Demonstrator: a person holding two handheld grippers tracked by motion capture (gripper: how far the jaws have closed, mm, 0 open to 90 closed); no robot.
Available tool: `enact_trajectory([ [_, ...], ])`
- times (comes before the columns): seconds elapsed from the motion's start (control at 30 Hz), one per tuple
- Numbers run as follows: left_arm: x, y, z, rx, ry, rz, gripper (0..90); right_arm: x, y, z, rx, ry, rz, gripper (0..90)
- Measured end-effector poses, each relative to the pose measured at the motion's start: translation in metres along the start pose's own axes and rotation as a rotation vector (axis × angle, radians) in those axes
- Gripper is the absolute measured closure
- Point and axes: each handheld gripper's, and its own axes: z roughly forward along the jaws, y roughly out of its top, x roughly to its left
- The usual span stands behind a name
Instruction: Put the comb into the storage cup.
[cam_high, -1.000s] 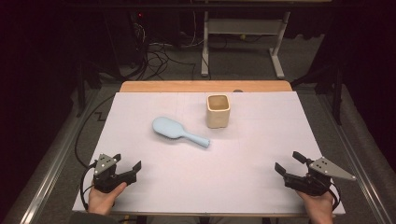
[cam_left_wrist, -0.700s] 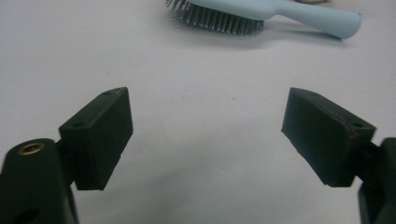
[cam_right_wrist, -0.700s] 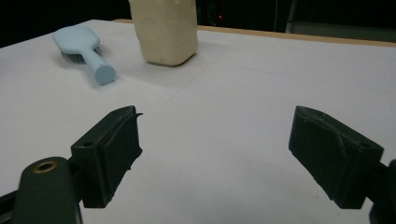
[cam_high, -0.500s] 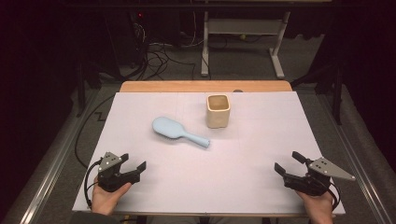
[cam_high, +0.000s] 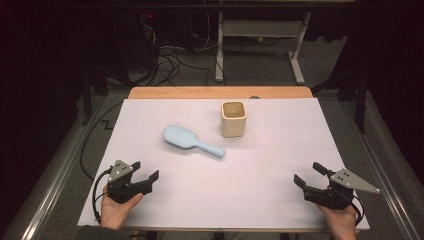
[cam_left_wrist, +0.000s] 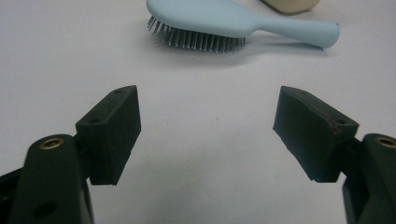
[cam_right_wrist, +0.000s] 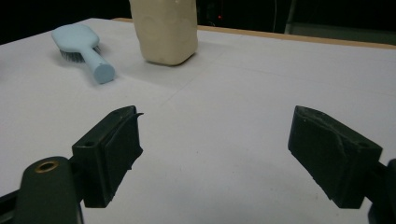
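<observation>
Left claw (cam_high: 144, 172) has edged forward toward hairbrush (cam_high: 191, 140), jaws apart.

Smooth matt plastic hairbrush (cam_high: 191, 141); glossy ceramic-looking cup (cam_high: 234, 119).

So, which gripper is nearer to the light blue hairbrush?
Left. The left gripper sits open just in front of the hairbrush, below its bristle head. The right gripper, also open, is far across the table, beyond the handle end.
</observation>
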Motion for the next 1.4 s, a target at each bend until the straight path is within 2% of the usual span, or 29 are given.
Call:
enact_trajectory([
  [1.13, -0.021, 0.022, 0.023, 0.009, -0.064, 0.04, 23.5, 0.0, 0.0, 0.0, 0.002, 0.004, -0.003, 18.2],
  [1.4, -0.031, 0.029, 0.035, 0.014, -0.083, 0.05, 23.5, 0.0, 0.0, 0.0, -0.002, 0.007, -0.007, 18.4],
])
